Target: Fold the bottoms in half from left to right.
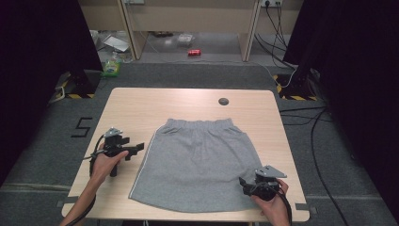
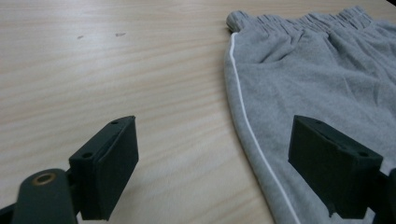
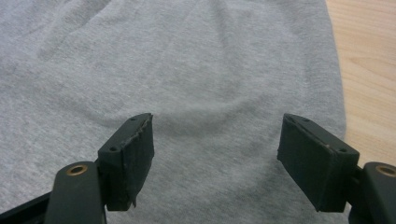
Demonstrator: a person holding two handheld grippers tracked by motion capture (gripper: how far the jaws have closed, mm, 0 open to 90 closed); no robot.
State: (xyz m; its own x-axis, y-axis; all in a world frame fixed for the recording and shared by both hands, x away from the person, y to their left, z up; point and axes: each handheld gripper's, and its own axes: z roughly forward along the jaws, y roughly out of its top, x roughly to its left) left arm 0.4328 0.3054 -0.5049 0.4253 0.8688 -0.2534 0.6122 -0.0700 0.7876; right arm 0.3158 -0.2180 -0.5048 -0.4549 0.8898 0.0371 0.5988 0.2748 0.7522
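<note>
Grey shorts (image 1: 195, 162) lie flat on table (image 1: 141, 106), waistband at far end, no fold made yet.
Left gripper (image 1: 136, 147): jaws wide apart, empty; white side stripe (image 2: 254, 140) of shorts runs between jaws ahead, one jaw over wood, other over cloth.
Right gripper (image 1: 243, 183): jaws wide apart, nothing clamped; poised over cloth near hem corner, shorts' side edge just beyond its outer jaw.
Judgement: garment spread; gripping and folding all remain.
</note>
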